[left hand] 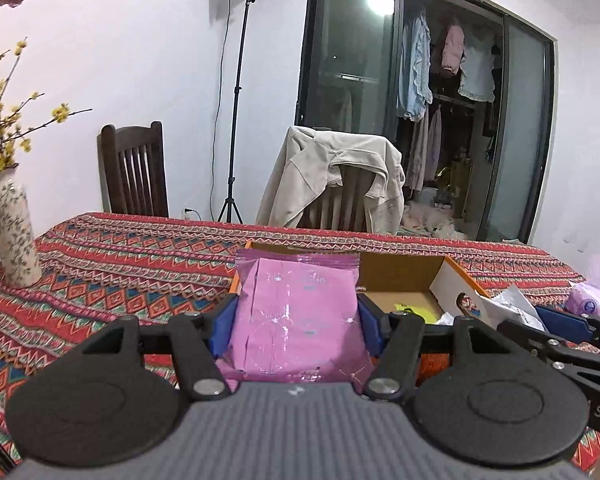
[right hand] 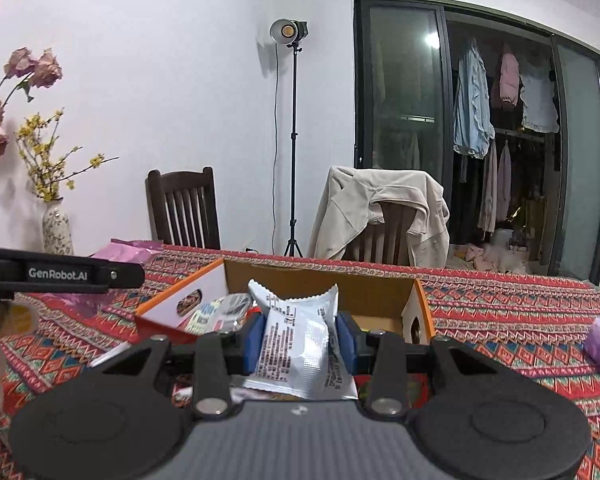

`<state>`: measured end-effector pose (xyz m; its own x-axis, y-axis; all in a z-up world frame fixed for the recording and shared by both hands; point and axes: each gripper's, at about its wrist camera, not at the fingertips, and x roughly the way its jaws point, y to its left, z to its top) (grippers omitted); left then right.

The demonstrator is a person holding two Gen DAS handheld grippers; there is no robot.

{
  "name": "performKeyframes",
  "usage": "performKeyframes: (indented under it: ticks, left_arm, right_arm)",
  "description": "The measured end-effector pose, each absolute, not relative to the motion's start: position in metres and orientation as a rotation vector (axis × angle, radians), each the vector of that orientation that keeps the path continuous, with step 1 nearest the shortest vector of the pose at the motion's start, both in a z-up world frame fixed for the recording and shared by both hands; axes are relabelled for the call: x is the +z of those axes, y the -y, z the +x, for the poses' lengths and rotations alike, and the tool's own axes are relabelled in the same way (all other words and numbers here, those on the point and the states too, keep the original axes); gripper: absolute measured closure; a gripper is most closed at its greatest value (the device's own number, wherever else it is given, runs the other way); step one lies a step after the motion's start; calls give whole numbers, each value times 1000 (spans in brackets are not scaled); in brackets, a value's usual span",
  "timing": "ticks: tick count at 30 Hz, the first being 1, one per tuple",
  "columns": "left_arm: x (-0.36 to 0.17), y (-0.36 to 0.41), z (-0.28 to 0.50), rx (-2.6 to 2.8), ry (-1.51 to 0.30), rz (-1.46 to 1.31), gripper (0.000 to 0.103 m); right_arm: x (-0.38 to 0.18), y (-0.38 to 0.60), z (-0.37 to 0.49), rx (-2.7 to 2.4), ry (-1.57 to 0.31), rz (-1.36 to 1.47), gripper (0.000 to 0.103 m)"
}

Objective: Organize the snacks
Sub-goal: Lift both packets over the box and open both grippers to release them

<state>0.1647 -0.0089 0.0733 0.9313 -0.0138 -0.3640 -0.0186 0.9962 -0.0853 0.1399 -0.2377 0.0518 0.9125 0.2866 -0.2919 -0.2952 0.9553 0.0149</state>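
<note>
Both grippers loaded: left gripper (left hand: pixel 296 324) clamped on pink snack packet (left hand: pixel 300 312), right gripper (right hand: pixel 300 344) clamped on white snack packet (right hand: pixel 300 340). Each held above open cardboard box (right hand: pixel 320 280) on patterned tabletop (left hand: pixel 120 264).

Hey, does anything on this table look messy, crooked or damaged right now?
Nothing looks spilled or damaged. The cardboard box sits at a slight angle on the patterned tablecloth, with snacks piled loosely inside. The left gripper holds a pink packet and the right gripper holds a white packet, its wrapper creased where it is pinched.
</note>
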Motion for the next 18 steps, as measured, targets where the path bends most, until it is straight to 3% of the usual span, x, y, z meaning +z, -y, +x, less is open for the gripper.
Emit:
performKeyframes:
  ticks: [18]
  left_arm:
    - [65,19,264,27,-365,-104,41]
  right_arm:
    - [44,244,247,237,-324,32,65]
